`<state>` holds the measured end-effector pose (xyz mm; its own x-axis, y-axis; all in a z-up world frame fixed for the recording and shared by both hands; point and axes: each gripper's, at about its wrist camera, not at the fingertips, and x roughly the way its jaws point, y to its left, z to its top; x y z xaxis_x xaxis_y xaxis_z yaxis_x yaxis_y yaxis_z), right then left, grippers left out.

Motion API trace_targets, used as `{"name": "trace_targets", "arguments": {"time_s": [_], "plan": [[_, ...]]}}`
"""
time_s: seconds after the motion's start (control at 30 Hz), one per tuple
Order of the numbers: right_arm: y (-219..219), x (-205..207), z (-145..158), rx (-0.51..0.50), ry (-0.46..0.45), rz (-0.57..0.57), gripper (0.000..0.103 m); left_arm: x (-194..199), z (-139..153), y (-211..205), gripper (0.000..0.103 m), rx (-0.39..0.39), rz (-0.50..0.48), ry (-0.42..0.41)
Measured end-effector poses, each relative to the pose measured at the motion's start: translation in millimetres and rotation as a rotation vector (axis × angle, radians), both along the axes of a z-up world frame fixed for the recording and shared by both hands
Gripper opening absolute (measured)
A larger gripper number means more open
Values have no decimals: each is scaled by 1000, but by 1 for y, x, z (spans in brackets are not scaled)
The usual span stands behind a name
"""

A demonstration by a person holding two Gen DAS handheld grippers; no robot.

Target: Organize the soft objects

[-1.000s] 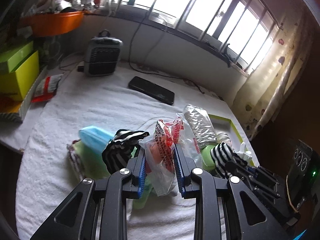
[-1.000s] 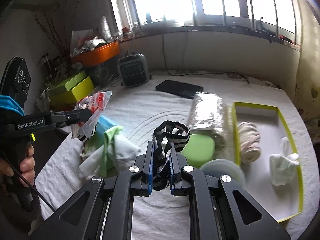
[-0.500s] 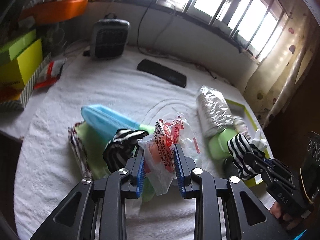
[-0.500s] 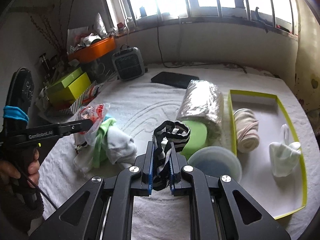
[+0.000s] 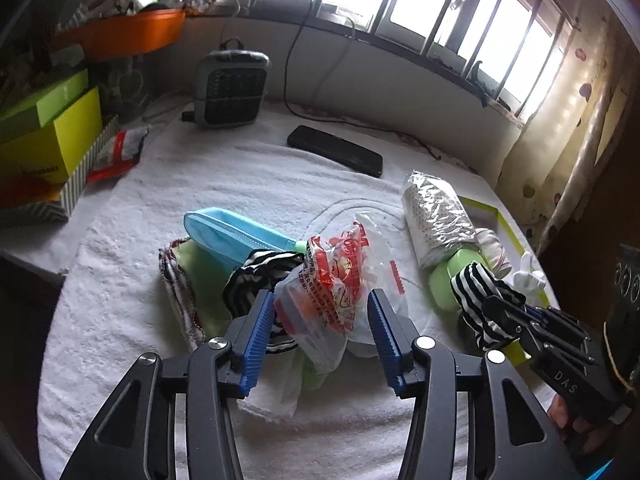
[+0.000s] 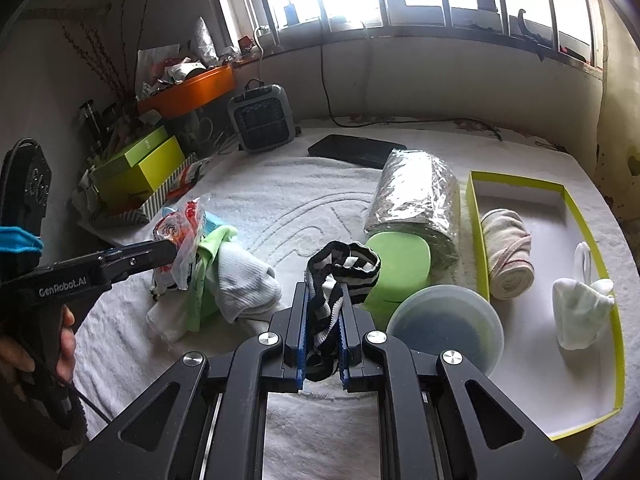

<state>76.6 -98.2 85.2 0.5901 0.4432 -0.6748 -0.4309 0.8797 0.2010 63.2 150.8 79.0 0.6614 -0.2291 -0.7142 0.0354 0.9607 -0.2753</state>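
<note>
Left wrist view: left gripper (image 5: 321, 322) with jaws just opened wider, blue pads standing clear on both sides of a clear plastic bag with red print (image 5: 334, 280). Bag between the jaws, resting on a heap of soft things: light blue cloth (image 5: 228, 234), green cloth (image 5: 200, 276), black-and-white striped sock (image 5: 256, 276). Heap lying on the white towel (image 5: 248, 184) that covers the table, toward its left edge.

Right wrist view: right gripper (image 6: 323, 300) clenched on a second striped sock (image 6: 340, 276), raised above the towel near the table's front edge. Just behind it a green pad (image 6: 400, 264) leaning on a foil-wrapped roll (image 6: 416, 200); beside these a round translucent lid (image 6: 444, 328). At the right edge, a yellow-rimmed tray (image 6: 478, 216) holding a beige rolled bandage (image 6: 506, 252) and a white sock (image 6: 580, 312). Toward the far edge, a black phone (image 6: 356, 150) and a small grey heater (image 6: 262, 118).
</note>
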Motion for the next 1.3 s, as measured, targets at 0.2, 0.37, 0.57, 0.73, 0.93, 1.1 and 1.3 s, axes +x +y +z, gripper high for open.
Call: {"name": "trace_targets", "arguments": {"time_s": [0.2,0.37,0.57,0.73,0.93,1.1,1.3], "plan": [[-2,2,-3,3,13,-7,12,-11,4,-15,47,75,11,-66],[-2,2,-5,3,16,-5,12,-9,1,-28,47,93,-12,-67],[-3,5,-8,7,26,-8,12,0,2,-36,47,90,-13,-60],[-4,5,-11,12,34,-8,12,7,2,-48,46,94,-34,-64],[-8,5,-10,7,29,-9,12,14,-10,-51,43,64,-43,-12],[-8,7,-12,22,34,-14,12,5,12,-53,42,87,-102,-86],[-11,5,-10,25,29,-10,12,2,30,-47,44,109,-112,-116]]}}
